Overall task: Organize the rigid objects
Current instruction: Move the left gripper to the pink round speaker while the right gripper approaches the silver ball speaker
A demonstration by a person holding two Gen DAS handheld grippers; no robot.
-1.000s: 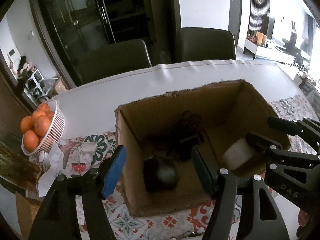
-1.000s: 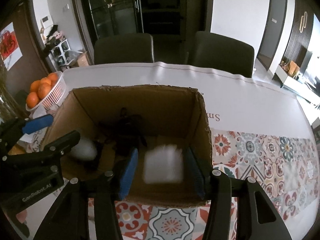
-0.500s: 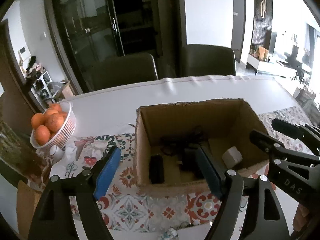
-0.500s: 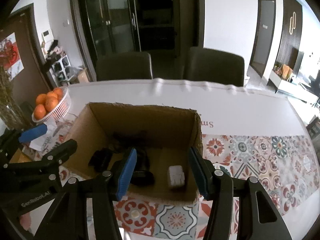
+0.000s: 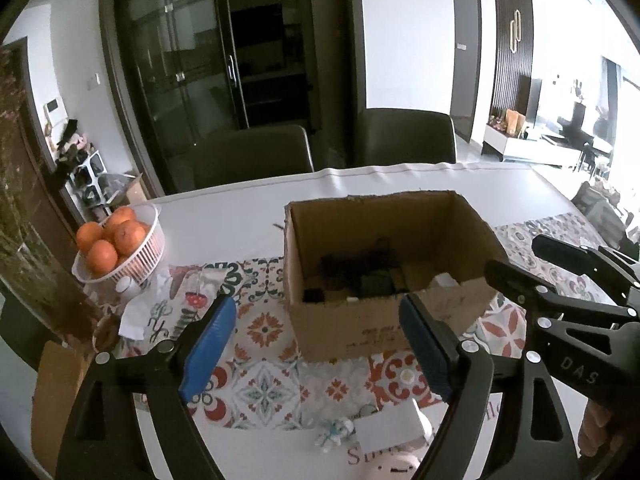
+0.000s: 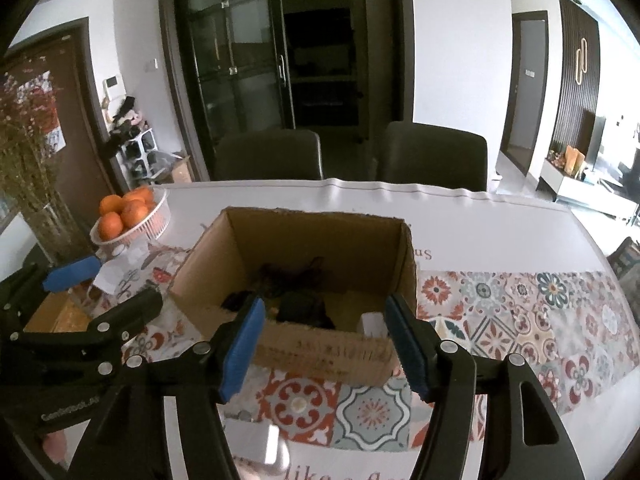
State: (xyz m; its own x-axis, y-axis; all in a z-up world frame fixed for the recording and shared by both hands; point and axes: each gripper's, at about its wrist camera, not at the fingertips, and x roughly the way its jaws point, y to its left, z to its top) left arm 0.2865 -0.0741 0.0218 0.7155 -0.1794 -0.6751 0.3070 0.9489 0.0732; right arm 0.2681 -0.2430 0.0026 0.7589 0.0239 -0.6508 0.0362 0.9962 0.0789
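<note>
I see the cardboard box (image 5: 360,320) mid-frame in both wrist views, sitting on the table (image 5: 248,220) w/ its front edge on the patterned runner (image 5: 264,384). Inside: a dark tangle of cables & black bits (image 5: 360,276) toward centre, plus a white block (image 6: 370,326) at the box's lower right corner. My left claw (image 5: 316,348) is spread wide, jaws have just been opening, nothing between them, just box & runner behind. My right claw (image 6: 324,346) is also parted, jaws just been opening, empty too, framing the near wall of the box. Basket of oranges (image 5: 120,244) sits at left of frame, well apart from the box. Small white items lie at bottom centre, too blurred to ID.
</note>
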